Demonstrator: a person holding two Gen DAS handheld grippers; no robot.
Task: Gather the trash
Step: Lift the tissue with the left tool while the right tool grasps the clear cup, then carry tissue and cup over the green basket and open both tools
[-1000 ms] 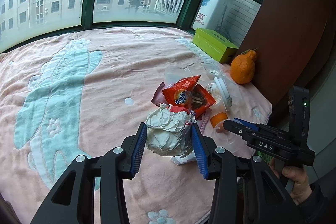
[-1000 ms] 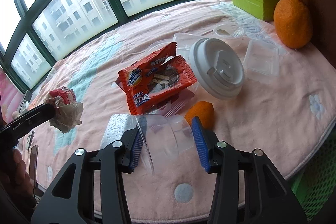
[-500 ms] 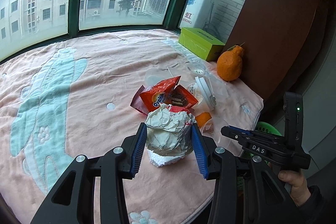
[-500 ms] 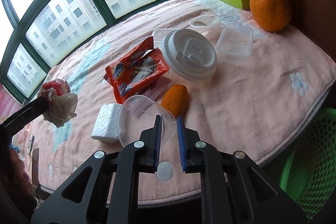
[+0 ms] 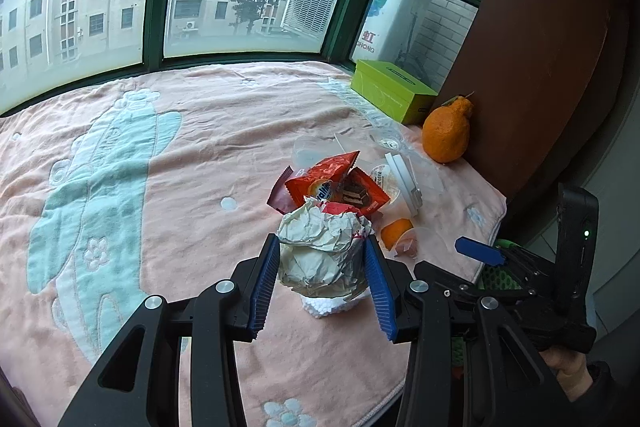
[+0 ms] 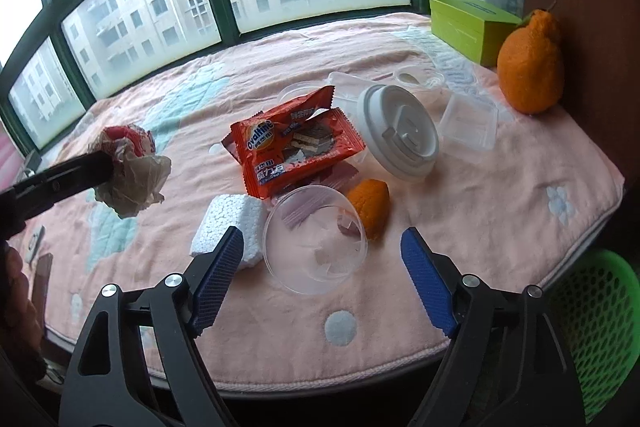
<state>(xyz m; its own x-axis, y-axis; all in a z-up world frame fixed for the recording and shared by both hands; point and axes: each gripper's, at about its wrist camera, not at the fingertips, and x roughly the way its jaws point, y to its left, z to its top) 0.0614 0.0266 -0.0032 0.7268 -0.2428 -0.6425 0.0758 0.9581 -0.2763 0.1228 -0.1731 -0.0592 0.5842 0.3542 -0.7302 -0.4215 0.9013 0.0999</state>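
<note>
Since half a second ago the right gripper [image 6: 322, 281] has swung its jaws from pinched shut to wide apart; the clear plastic cup [image 6: 316, 239] lies on its side between them, and neither pad touches it. That cup rests on the pink blanket [image 6: 500, 195], touching the white foam block [image 6: 230, 223] on one side and the orange peel [image 6: 370, 207] on the other. Just beyond sit the orange snack wrapper [image 6: 292, 147], a white cup lid [image 6: 400, 133] and a small clear container [image 6: 468, 123]. The left gripper [image 5: 322, 281] has its jaws clamped on a crumpled paper wad [image 5: 322, 255], held in the air above the foam block. A green mesh basket [image 6: 600, 327] shows below the blanket's edge on the right.

The risk, I judge, is the cup itself: thin, slick and round, it could squirt out or buckle as the jaws close, or roll toward the edge. Closing off-centre might also snag the foam block or peel with it.
</note>
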